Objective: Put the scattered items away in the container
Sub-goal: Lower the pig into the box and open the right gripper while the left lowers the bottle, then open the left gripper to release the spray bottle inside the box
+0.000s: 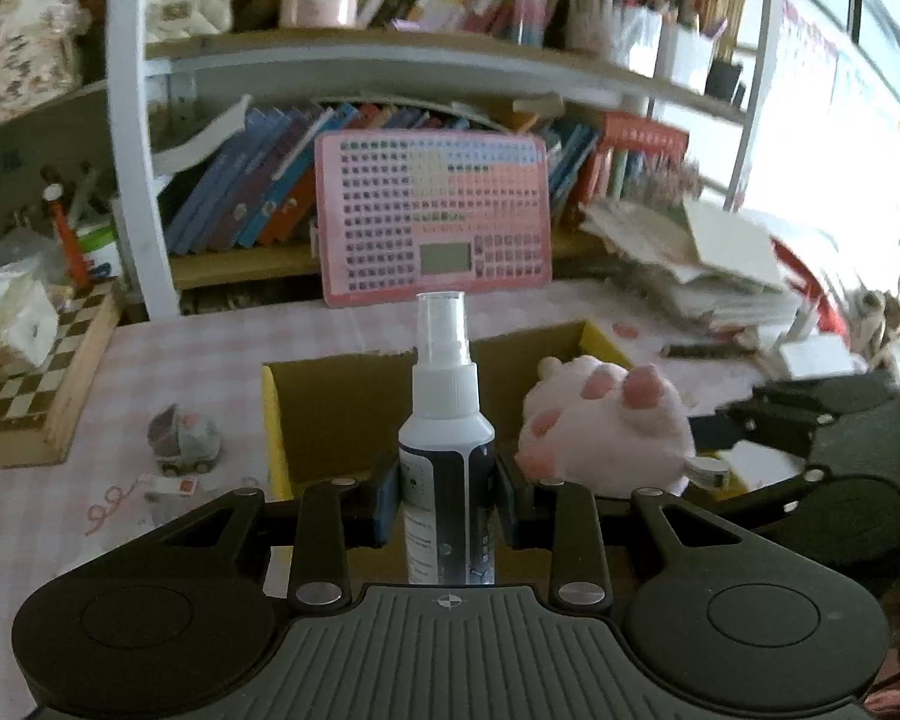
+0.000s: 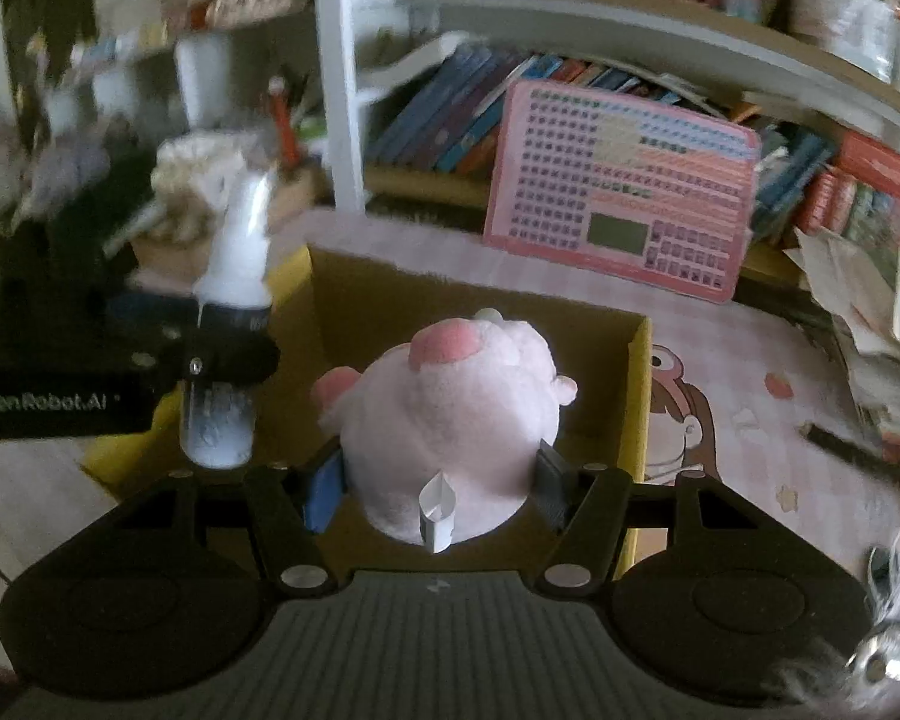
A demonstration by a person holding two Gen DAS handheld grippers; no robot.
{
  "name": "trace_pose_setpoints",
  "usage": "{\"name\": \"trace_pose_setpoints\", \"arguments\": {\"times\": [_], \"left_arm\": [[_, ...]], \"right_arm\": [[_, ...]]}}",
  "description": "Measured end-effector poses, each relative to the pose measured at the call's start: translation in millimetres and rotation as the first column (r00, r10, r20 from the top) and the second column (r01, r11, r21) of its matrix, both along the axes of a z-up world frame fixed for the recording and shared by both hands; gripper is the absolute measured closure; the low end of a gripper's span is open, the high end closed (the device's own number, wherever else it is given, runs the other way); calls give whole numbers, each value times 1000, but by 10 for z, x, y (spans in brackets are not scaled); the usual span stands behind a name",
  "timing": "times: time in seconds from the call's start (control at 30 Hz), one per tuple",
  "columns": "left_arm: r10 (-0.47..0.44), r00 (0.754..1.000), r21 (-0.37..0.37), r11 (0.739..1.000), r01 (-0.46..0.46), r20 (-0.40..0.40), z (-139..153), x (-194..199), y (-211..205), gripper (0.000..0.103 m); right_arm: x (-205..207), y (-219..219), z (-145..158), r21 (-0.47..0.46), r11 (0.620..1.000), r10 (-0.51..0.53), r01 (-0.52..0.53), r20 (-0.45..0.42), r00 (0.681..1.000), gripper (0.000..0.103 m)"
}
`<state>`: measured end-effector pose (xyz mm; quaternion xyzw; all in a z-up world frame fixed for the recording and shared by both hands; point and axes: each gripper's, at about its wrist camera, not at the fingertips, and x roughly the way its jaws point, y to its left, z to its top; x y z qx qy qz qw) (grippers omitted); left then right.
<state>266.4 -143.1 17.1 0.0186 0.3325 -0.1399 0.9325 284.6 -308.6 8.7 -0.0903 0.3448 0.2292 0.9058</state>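
Left claw (image 1: pixel 447 501): clenched on upright spray bottle (image 1: pixel 446 450).
Right claw (image 2: pixel 438 489): clenched on pink plush paw (image 2: pixel 450 414), held above cardboard box (image 2: pixel 639 396).

A pink chart board (image 1: pixel 433 217) leans against a row of books (image 1: pixel 252 180) on the shelf; a checkered board (image 1: pixel 36 384) lies at the left; stacked papers (image 1: pixel 708 264) lie at the right.

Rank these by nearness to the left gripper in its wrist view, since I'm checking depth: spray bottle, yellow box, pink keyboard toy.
1. spray bottle: clamped in the left gripper.
2. yellow box: just beyond, open.
3. pink keyboard toy: farthest, leaning against the shelf.
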Motion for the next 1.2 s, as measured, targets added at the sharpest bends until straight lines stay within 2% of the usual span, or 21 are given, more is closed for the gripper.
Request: {"name": "trace_pose_setpoints", "arguments": {"times": [0.17, 0.33, 0.6, 0.8, 1.1, 1.2], "left_arm": [[-22, 999, 94, 995, 25, -41, -183, 253, -118, 72], [-29, 995, 146, 988, 42, -91, -330, 446, -148, 72], [-27, 990, 215, 975, 57, -141, -498, 640, -199, 72], [-48, 984, 262, 961, 93, -174, -540, 687, -260, 72], [-58, 978, 252, 961, 109, -200, -551, 702, -265, 71], [-65, 977, 244, 963, 115, -203, -546, 697, -263, 68]], "right_arm": [[311, 81, -199, -117, 990, 79, -80, -10, 997, 43], [522, 152, -303, -200, 966, 162, -162, -17, 987, 43], [704, 393, -437, -313, 897, 303, -312, -78, 950, 43], [738, 511, -530, -355, 867, 325, -351, -131, 937, 43], [751, 594, -628, -396, 841, 321, -369, -184, 929, 41], [748, 616, -651, -409, 832, 323, -374, -191, 927, 36]]}}
